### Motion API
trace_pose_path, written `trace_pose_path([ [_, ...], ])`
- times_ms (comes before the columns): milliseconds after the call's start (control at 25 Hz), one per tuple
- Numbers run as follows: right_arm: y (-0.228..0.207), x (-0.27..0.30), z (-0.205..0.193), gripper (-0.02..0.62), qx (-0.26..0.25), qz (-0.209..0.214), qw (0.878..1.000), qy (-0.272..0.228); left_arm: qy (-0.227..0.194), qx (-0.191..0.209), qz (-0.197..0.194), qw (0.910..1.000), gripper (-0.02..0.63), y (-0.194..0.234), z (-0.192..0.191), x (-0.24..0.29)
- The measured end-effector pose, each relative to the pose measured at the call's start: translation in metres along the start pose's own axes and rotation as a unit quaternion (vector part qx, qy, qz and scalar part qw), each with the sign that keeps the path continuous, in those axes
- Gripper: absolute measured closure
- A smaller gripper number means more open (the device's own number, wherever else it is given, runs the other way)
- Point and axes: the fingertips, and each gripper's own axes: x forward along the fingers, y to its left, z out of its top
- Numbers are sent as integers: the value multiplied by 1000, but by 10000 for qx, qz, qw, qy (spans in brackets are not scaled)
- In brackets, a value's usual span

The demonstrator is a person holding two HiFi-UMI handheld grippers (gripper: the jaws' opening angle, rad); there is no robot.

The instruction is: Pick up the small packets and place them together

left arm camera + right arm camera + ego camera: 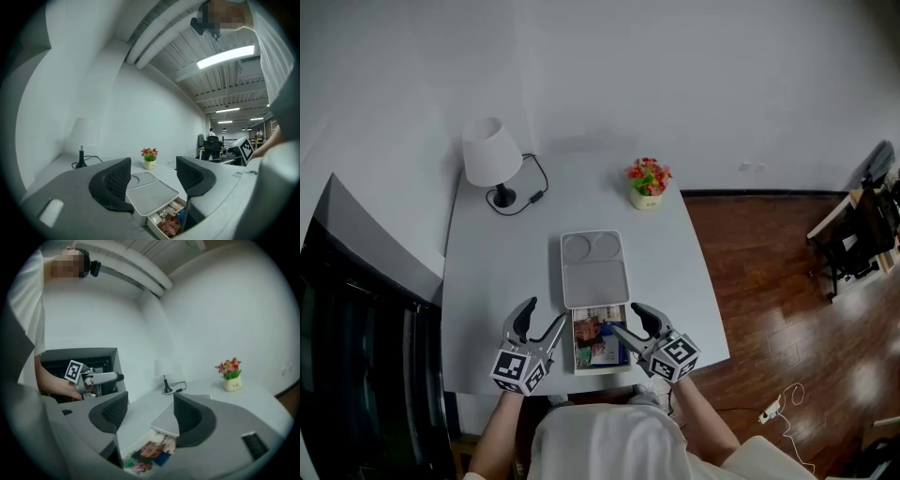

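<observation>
Several small colourful packets lie in the open front part of a white box near the table's front edge; its grey lid with two round hollows covers the rear part. My left gripper hovers just left of the packets, open and empty. At the packets' right side my right gripper is also open and empty. In the left gripper view the packets show low between the open jaws. The right gripper view has the packets below its open jaws, with the left gripper beyond.
A white table lamp with a black cord stands at the table's back left, and a small pot of flowers at the back right. The table's front edge is close to my body. Wooden floor and a chair lie to the right.
</observation>
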Motion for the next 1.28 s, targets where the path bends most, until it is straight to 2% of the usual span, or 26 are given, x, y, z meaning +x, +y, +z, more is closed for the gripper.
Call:
trace_pose_path([
  [80, -12, 2, 21, 224, -271, -306, 9989, -213, -28, 83, 44, 10000, 301, 0, 4, -1],
  [280, -28, -7, 74, 222, -846, -958, 9886, -791, -124, 381, 197, 9990, 301, -2, 14, -6],
  [480, -15, -19, 106, 222, -1463, -1179, 9766, -1045, -346, 669, 439, 9962, 291, -5, 24, -15],
  [600, -10, -24, 110, 222, -1584, -1267, 9730, -1103, -472, 706, 599, 9946, 282, -6, 30, -21],
  [720, -11, -24, 99, 224, -1495, -1277, 9753, -1005, -520, 602, 770, 9938, 278, -4, 26, -25],
  [840, -9, -27, 94, 224, -1446, -1219, 9771, -978, -485, 333, 774, 9953, 276, -2, 18, -29],
  [1000, -4, -30, 91, 225, -1332, -1081, 9804, -964, -445, 167, 833, 9954, 279, 2, 15, -34],
  [1200, 4, -29, 80, 229, -1353, -809, 9846, -751, -542, 159, 638, 9964, 276, -5, 21, -32],
  [1280, 8, -30, 76, 259, -1340, -676, 9864, -672, -496, 201, 608, 9967, 276, -6, 20, -31],
])
